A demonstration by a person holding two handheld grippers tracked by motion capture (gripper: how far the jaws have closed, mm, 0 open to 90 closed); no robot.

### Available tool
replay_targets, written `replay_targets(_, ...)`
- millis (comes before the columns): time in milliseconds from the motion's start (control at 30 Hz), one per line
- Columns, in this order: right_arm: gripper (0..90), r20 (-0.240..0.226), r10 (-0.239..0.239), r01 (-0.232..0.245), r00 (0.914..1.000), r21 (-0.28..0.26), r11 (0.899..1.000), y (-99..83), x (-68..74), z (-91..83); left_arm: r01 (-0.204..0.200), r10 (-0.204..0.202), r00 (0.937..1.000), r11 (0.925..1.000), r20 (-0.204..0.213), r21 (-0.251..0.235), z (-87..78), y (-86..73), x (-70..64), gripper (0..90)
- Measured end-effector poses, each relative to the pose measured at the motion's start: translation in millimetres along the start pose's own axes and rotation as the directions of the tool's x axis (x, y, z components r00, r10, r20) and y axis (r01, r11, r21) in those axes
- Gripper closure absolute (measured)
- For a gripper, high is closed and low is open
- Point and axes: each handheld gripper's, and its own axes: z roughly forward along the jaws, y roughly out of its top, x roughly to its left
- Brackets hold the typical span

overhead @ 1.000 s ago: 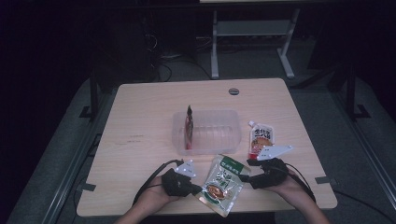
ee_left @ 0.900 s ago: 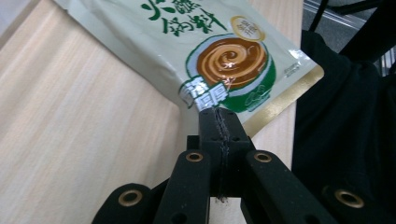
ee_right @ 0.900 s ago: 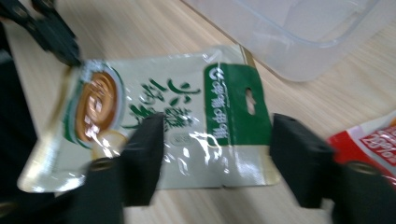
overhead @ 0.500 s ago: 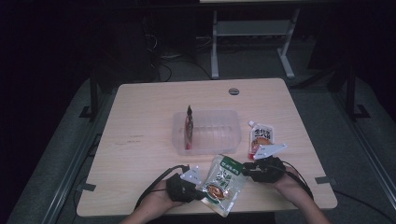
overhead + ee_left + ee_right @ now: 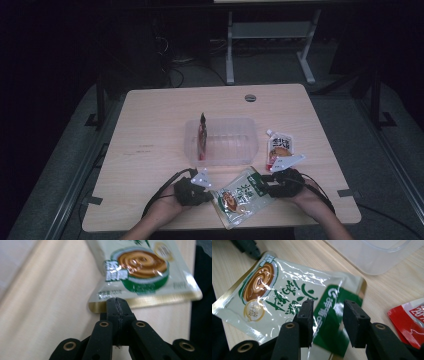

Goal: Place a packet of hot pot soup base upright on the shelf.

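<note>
A green-and-white food pouch [image 5: 240,196] lies flat near the table's front edge, between my two grippers. My left gripper [image 5: 212,195] is at the pouch's left end. In the left gripper view its jaws are shut, and the left gripper [image 5: 117,302] has its tips against the pouch's gold bottom edge [image 5: 150,301], with nothing between them. At the pouch's right end, my right gripper [image 5: 264,187] is open. The right gripper view shows the right gripper [image 5: 328,308] hovering over the green top end of the pouch [image 5: 287,293], one jaw on each side of it.
A clear plastic tub [image 5: 227,125] stands mid-table with a red packet [image 5: 201,139] upright at its left wall. A red-and-white spouted pouch [image 5: 279,148] lies right of the tub, close to my right gripper. The table's front edge is just behind both hands.
Both grippers have closed in on the green pouch from either side, and the right one has shifted left over its top end. The pouch, tub and red pouch have not moved.
</note>
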Motion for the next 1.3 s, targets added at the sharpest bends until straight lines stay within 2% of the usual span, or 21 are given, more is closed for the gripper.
replay_targets(67,59.9,-0.001,-0.006,0.006,1.0000,-0.004,1.000,0.3,0.4,0.2,0.008,-0.009,0.9999,0.9999,-0.009,-0.014,1.5,5.3,4.3,89.7)
replay_targets(133,59.8,0.000,-0.005,0.005,1.0000,-0.005,1.000,0.1,0.8,-0.3,-0.004,0.004,0.9999,1.0000,-0.013,-0.007,2.5,8.8,8.2,89.7)
replay_targets(167,59.7,0.000,-0.006,0.006,1.0000,-0.003,1.000,0.0,0.6,-0.6,0.007,-0.007,0.9998,0.9997,-0.019,-0.023,4.8,11.3,9.2,89.7)
replay_targets(200,59.5,0.002,-0.002,0.002,1.0000,-0.005,1.000,-0.3,0.5,-1.0,-0.015,0.015,0.9996,0.9999,-0.024,-0.007,4.6,13.0,11.8,89.7)
replay_targets(233,59.0,0.003,0.000,0.000,1.0000,-0.007,1.000,-0.6,0.2,-1.5,-0.011,0.011,0.9996,0.9999,-0.026,-0.011,5.3,14.1,12.6,89.6)
replay_targets(267,58.5,0.003,0.006,-0.006,1.0000,-0.008,1.000,-0.8,-0.1,-2.4,0.013,-0.013,0.9996,0.9994,-0.023,-0.031,6.2,14.4,11.9,89.6)
replay_targets(367,55.7,0.008,0.013,-0.012,0.9999,-0.026,1.000,-2.1,-1.6,-7.0,0.002,-0.003,0.9998,0.9990,-0.017,-0.045,0.4,14.9,12.0,86.2)
replay_targets(433,52.5,0.009,0.026,-0.026,0.9996,-0.035,0.999,-3.5,-2.5,-11.2,0.007,-0.007,1.0000,0.9977,0.004,-0.067,-1.9,17.2,10.7,78.7)
replay_targets(567,46.9,0.005,0.051,-0.051,0.9987,-0.047,0.998,-5.4,-4.8,-17.3,-0.018,0.022,0.9984,0.9965,0.052,-0.081,3.3,23.2,3.2,55.1)
replay_targets(633,44.8,0.002,0.059,-0.059,0.9982,-0.051,0.997,-5.4,-5.7,-19.0,-0.035,0.039,0.9966,0.9973,0.072,-0.064,8.6,26.5,0.5,43.6)
replay_targets(733,42.2,0.006,0.066,-0.066,0.9978,-0.059,0.996,-6.3,-5.7,-21.0,-0.048,0.053,0.9954,0.9968,0.079,-0.065,15.0,31.1,-3.4,29.9)
replay_targets(867,39.7,0.009,0.085,-0.084,0.9963,-0.071,0.994,-7.0,-2.5,-24.6,-0.027,0.032,0.9970,0.9964,0.071,-0.081,21.5,38.0,-3.2,19.5)
replay_targets(933,38.8,0.014,0.086,-0.085,0.9962,-0.078,0.993,-7.7,-1.0,-26.9,-0.024,0.030,0.9972,0.9963,0.069,-0.082,25.5,41.6,-2.5,17.6)
replay_targets(967,38.6,0.013,0.093,-0.091,0.9956,-0.081,0.993,-8.8,0.6,-28.4,-0.040,0.045,0.9967,0.9966,0.067,-0.072,27.0,43.5,-2.1,16.3)
replay_targets(1133,38.1,0.023,0.107,-0.104,0.9940,-0.097,0.990,-18.6,0.8,-35.9,-0.058,0.063,0.9952,0.9959,0.075,-0.069,34.6,51.2,-4.8,14.1)
replay_targets(1300,37.7,0.030,0.106,-0.103,0.9939,-0.101,0.990,-20.4,-4.6,-36.4,-0.094,0.096,0.9924,0.9952,0.077,-0.027,44.9,49.3,-5.6,12.9)
